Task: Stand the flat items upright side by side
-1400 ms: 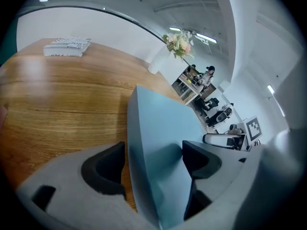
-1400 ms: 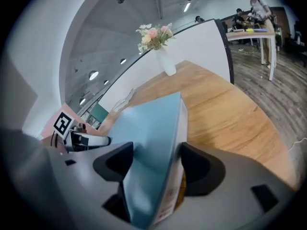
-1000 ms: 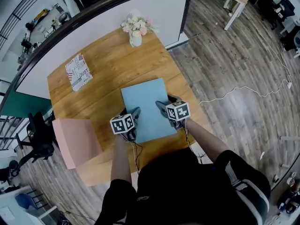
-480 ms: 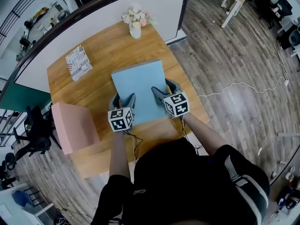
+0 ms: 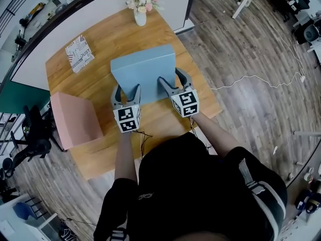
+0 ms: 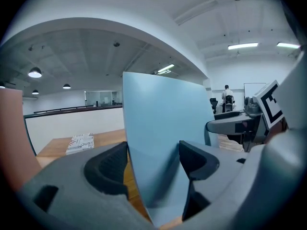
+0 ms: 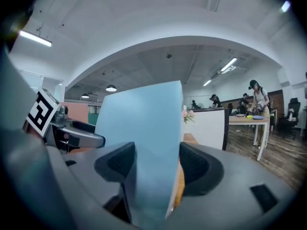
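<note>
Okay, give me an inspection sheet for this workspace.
Surface: wooden table.
Job's things: blue board tilted up off the table; pink board at the left edge, looks upright.
Clutter: printed booklet lying flat; vase of flowers at the far edge.
Grippers: left gripper and right gripper both clamp the blue board's near edge.
Cables: white cable on the wood floor.
Surroundings: white partition behind the table; office chair at left.
</note>
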The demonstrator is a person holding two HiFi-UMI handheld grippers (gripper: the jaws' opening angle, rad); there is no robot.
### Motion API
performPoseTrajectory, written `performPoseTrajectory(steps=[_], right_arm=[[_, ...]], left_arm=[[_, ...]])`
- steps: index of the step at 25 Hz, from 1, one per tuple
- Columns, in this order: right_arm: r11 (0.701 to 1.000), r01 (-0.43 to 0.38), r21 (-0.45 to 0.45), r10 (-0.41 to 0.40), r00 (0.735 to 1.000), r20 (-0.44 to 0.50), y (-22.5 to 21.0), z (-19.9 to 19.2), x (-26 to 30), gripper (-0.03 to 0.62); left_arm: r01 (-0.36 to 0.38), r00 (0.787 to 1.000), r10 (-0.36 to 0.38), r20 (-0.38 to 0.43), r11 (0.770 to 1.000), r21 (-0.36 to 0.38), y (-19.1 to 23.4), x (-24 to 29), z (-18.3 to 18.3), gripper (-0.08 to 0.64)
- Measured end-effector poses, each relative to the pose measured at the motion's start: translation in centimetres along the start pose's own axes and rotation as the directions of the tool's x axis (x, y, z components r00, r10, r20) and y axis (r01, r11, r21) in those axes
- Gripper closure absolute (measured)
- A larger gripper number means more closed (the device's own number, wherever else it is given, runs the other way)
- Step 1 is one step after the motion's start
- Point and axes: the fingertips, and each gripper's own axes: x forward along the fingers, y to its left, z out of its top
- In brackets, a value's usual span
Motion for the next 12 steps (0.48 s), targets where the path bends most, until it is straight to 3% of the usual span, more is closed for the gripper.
performPoseTrajectory(steps=[12], right_arm=[[0.998,0.046,-0.037,-0.046,0.999,-0.007,2.0,-1.0,-4.2,0.293]], left_arm=[[-0.001,1.000,0.000,0.024,0.999,0.040,-1.9,-3.6,-1.2,0.212]])
